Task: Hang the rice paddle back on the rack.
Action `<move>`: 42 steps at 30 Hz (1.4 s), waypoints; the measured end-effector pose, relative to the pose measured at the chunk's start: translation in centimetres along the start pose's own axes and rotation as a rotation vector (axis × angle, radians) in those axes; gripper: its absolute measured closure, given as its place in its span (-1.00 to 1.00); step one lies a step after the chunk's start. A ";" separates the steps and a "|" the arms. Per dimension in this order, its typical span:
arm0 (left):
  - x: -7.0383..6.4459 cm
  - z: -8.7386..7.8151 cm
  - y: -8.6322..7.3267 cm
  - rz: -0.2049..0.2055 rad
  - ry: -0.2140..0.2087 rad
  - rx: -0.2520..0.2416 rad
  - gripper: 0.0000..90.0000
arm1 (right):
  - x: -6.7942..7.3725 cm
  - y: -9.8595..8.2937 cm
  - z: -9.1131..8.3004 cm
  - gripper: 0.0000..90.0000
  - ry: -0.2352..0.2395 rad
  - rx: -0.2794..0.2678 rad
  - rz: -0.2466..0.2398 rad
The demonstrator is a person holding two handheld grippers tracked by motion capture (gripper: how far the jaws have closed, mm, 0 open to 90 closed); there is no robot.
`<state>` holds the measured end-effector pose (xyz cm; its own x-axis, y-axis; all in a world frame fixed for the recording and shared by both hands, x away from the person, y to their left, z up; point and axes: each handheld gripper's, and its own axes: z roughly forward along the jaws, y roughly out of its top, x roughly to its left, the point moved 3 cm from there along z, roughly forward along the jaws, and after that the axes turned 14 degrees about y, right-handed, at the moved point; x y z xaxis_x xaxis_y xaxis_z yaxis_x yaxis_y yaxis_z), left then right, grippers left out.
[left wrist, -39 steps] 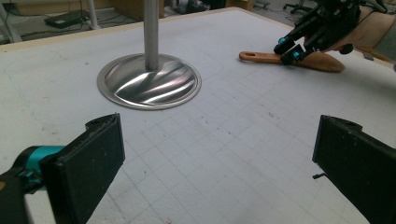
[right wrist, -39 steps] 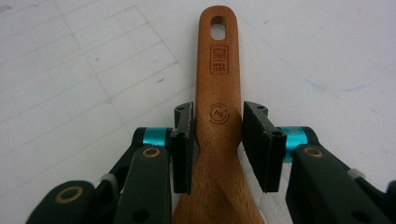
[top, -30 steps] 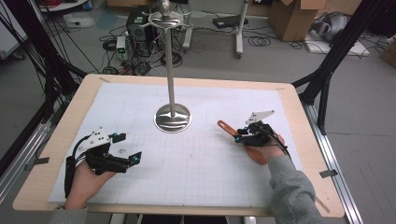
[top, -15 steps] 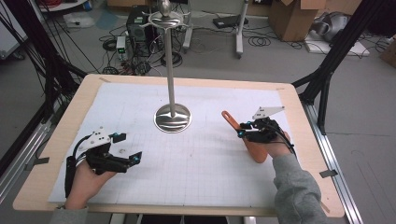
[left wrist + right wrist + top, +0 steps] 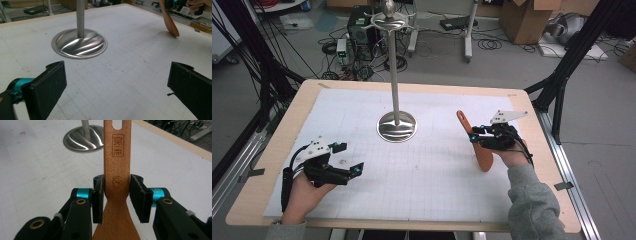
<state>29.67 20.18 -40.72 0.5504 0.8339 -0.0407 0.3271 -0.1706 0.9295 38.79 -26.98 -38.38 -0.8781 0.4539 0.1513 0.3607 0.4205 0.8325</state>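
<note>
While one wooden spatula (image 5: 117,182) sits clamped, one steel stand (image 5: 396,125) waits.

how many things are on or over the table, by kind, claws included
Claws: 2, the left claw open and empty, the right claw shut on the wooden spatula
Wooden spatulas: 1
Metal stands: 1, the metal stand on its round base
Total: 4
</note>
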 end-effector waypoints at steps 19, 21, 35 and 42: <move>0.2 -0.6 -0.1 -0.001 0.013 -0.006 -0.94 | 0.5 1.6 -1.0 0.44 0.004 -0.086 -0.013; 0.2 -0.7 -0.1 -0.001 0.012 -0.003 -0.94 | 0.5 1.9 -1.0 0.44 0.001 -0.092 -0.014; 0.4 -1.3 -0.1 -0.006 0.023 -0.013 -0.94 | 0.9 3.9 -0.9 0.44 0.019 -0.173 -0.004; 0.6 -1.6 -0.1 -0.015 0.026 -0.019 -0.94 | 0.9 5.0 -0.7 0.44 0.028 -0.192 -0.010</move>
<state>28.73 21.59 -40.24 0.5255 0.8496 -0.0452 0.3204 -0.1484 0.9356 39.55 -25.04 -33.70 -0.8906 0.4274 0.1553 0.2880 0.2658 0.9200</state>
